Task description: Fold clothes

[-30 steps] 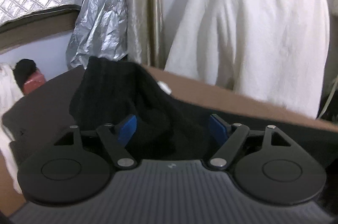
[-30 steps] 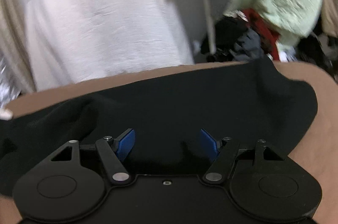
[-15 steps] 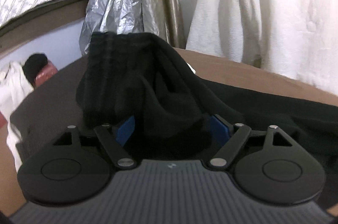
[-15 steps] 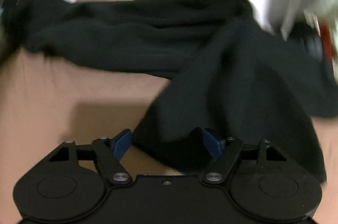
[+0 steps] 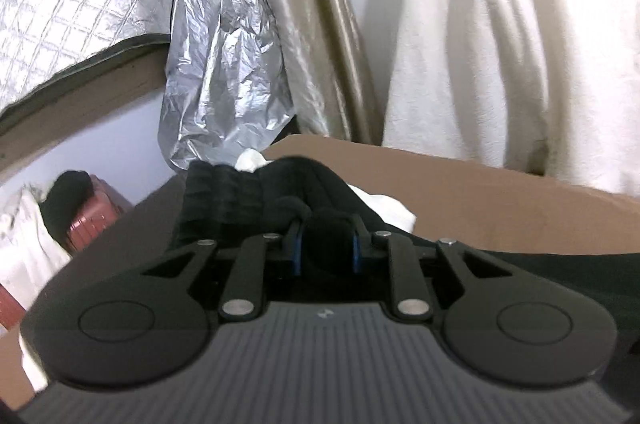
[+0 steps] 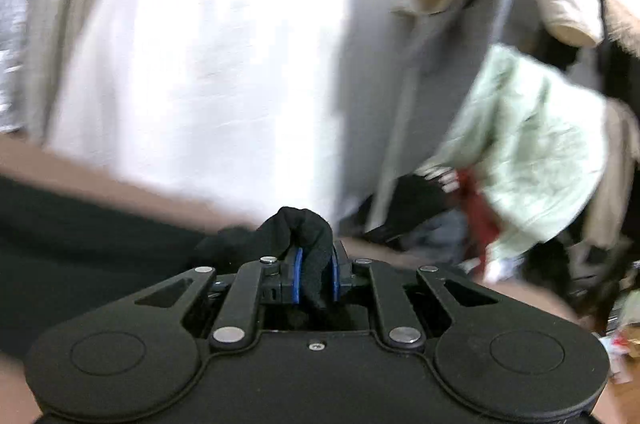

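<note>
Right, both grippers are closing on the black garment (image 5: 240, 200), cloth bunched between the blue pads of each. Left gripper (image 5: 326, 252): jaws nearly together, a thick fold of the black fabric pinched btw them, ribbed part of the garment just beyond on the left. Right gripper (image 6: 314, 276): same, a bunched fold pokes up above the pads. Garment lies across the brown table (image 5: 500, 208), stretching away from each gripper. Behind the table: a white cloth (image 5: 520, 44) hanging, crinkled silver foil sheet (image 5: 224, 72) at its left, pale green cloth (image 6: 532, 152) at its right. View w/ right gripper is blurred.
</note>
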The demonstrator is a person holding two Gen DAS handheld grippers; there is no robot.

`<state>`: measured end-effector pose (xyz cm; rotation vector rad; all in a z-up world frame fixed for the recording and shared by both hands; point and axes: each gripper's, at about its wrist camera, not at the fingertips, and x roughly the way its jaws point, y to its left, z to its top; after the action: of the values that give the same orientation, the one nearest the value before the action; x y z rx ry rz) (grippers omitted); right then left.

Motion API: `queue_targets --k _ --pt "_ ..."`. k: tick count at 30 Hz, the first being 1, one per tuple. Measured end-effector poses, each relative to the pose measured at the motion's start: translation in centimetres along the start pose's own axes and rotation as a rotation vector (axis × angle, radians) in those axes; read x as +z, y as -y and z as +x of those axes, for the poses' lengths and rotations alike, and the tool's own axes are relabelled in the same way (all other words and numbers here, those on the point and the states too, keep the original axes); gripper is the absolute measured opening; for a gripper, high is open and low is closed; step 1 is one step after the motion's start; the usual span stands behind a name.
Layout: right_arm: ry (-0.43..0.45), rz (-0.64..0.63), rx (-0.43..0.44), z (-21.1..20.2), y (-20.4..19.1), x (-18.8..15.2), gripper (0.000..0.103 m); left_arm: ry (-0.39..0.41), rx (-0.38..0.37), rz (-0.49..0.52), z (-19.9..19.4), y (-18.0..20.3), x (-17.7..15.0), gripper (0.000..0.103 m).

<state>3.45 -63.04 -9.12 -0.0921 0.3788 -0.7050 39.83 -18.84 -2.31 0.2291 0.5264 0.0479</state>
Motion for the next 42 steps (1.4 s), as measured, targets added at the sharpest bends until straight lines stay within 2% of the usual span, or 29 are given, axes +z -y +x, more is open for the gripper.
queue_targets --k 3,4,5,6,7,8,10,11,12,17,19,20,22,24,26,28,29,33,35,38,39,40,42 --pt "0.044 -0.051 -0.146 3.4 3.0 1.9 0.015 -0.043 -0.044 -0.064 2.3 0.2 1.2 0.020" --pt "0.046 -0.084 -0.189 4.3 3.9 2.2 0.022 -0.062 -0.064 -0.111 3.3 0.2 1.5 0.020" --pt "0.050 -0.105 -0.221 5.0 4.5 2.0 0.030 -0.078 -0.052 -0.128 4.0 0.2 1.6 0.020" --pt "0.055 -0.126 -0.254 5.7 5.2 1.8 0.051 -0.094 -0.040 -0.145 4.8 0.3 1.7 0.021" --pt "0.054 -0.147 -0.287 6.4 5.7 1.7 0.068 -0.109 -0.031 -0.157 5.4 0.5 1.8 0.022" --pt "0.031 -0.162 -0.317 7.1 6.2 1.9 0.070 -0.119 -0.035 -0.142 5.6 1.0 1.7 0.025" --pt "-0.034 -0.150 -0.300 7.3 7.1 0.8 0.070 -0.135 -0.045 -0.113 5.8 2.1 1.6 0.042" --pt "-0.066 -0.129 -0.277 7.4 7.4 0.6 0.070 -0.123 -0.065 -0.094 5.2 2.7 1.5 0.053" --pt "-0.095 -0.084 -0.254 7.3 7.9 0.5 0.069 -0.107 -0.085 -0.073 4.6 3.2 1.4 0.060" --pt "-0.243 0.193 -0.187 4.5 11.4 -0.9 0.070 0.130 -0.181 0.033 -2.3 5.6 0.2 0.069" --pt "-0.306 0.386 -0.169 1.6 13.8 -3.2 0.071 0.200 -0.282 0.070 -5.9 7.0 -1.0 0.069" --pt "-0.332 0.511 -0.152 -0.2 15.2 -4.6 0.071 0.200 -0.355 0.104 -7.4 7.9 -1.6 0.069" --pt "-0.338 0.827 -0.059 -3.4 17.7 -7.0 0.073 0.168 -0.459 0.130 -10.3 10.1 -3.3 0.069" --pt "-0.317 1.063 0.067 -5.2 18.9 -8.6 0.073 0.099 -0.578 0.138 -13.2 13.1 -5.3 0.069" --pt "-0.284 1.091 0.107 -6.2 18.2 -8.2 0.073 0.043 -0.682 0.138 -15.5 16.1 -7.0 0.069" --pt "-0.267 1.078 0.133 -6.9 17.1 -7.6 0.073 0.010 -0.741 0.161 -17.2 19.2 -8.4 0.069" --pt "-0.292 1.075 0.177 -7.1 16.2 -7.6 0.073 -0.006 -0.766 0.175 -18.0 20.6 -9.2 0.069" --pt "-0.304 0.997 0.272 -8.8 12.9 -7.8 0.073 -0.053 -0.770 0.234 -20.1 23.7 -12.3 0.069" --pt "-0.271 0.945 0.260 -8.4 12.2 -7.6 0.073 -0.076 -0.761 0.242 -20.7 24.6 -13.4 0.069" --pt "-0.279 0.948 0.233 -5.5 12.4 -8.0 0.071 -0.152 -0.776 0.131 -19.6 23.8 -13.0 0.069" --pt "-0.312 0.992 0.243 -4.5 12.5 -8.4 0.061 -0.174 -0.791 0.089 -19.0 23.4 -12.8 0.069" --pt "-0.340 1.028 0.255 -3.8 12.6 -8.7 0.056 -0.189 -0.809 0.051 -18.5 23.0 -12.9 0.069" --pt "-0.352 1.018 0.290 -3.9 12.1 -9.0 0.056 -0.218 -0.826 0.013 -17.5 22.5 -13.0 0.069"
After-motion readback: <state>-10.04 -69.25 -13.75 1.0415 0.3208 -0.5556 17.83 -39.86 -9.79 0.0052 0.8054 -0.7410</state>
